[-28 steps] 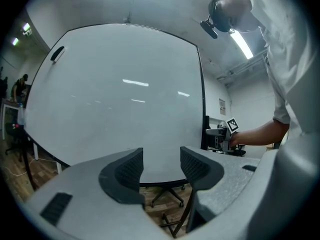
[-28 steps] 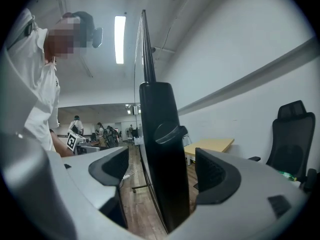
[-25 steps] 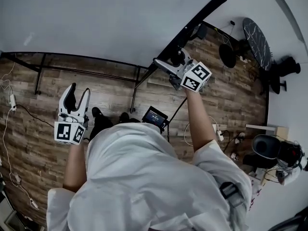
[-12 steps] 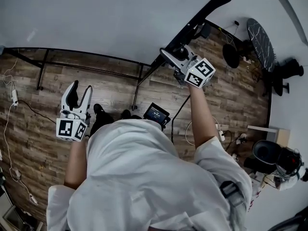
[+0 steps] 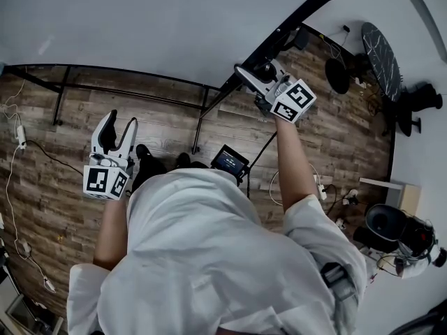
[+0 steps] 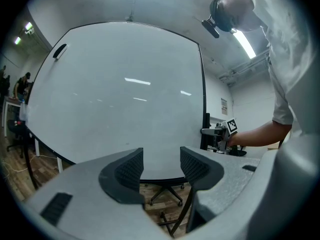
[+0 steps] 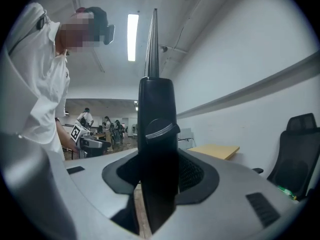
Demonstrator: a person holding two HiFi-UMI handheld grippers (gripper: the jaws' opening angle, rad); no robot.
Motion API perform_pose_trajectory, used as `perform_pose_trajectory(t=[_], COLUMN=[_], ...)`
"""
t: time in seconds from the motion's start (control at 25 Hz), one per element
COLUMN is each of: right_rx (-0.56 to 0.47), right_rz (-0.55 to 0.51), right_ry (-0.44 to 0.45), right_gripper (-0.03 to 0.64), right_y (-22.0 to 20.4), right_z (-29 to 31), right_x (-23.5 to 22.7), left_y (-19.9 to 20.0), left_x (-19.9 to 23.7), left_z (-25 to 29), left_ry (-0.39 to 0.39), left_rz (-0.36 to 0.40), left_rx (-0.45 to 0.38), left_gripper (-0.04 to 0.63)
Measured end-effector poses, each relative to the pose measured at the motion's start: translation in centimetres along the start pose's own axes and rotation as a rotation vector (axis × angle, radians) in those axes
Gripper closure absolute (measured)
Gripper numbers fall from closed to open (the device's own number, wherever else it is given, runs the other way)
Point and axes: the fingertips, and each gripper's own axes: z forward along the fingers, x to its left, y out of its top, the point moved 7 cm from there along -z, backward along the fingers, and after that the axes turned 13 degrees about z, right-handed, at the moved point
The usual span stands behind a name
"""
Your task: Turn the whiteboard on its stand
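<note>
Wood-plank floor (image 5: 63, 166) ran under me in the head view, with cables (image 5: 42, 160) trailing at 9 o'clock and a dark office chair (image 5: 387, 218) at 4 o'clock. The whiteboard (image 5: 140, 26) filled the view from 10 to 12 o'clock, and the bars of its black stand (image 5: 129, 93) crossed the floor below it. Its black side edge (image 5: 293, 19) climbed toward 1 o'clock, with open floor beyond it up to a round dark table (image 5: 377, 51) at 2 o'clock. My right forearm reached out to 1 o'clock, and the right hand-held gripper (image 5: 255, 75) was closing its jaws on that side edge, which filled the gap between the pads. The left hand-held gripper (image 5: 120, 121) sat at 9 o'clock, pointed at the board face, its jaws parted with nothing between them and short of the board
</note>
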Motion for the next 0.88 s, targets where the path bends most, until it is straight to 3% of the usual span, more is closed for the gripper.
perform_pose_trajectory(t=[0.28, 0.88], right_rx=[-0.091, -0.030], right_rz=[0.076, 0.045], right_ry=[0.026, 0.065], right_gripper=[0.430, 0.436], right_y=[0.0, 0.2], right_z=[-0.4, -1.3], right_x=[-0.2, -1.2], left_y=[-0.1, 0.3], left_x=[-0.5, 0.0], left_z=[0.6, 0.8], left_ry=[-0.012, -0.022], left_rz=[-0.009, 0.016], left_rx=[-0.007, 0.011], left_gripper=[0.357, 0.357])
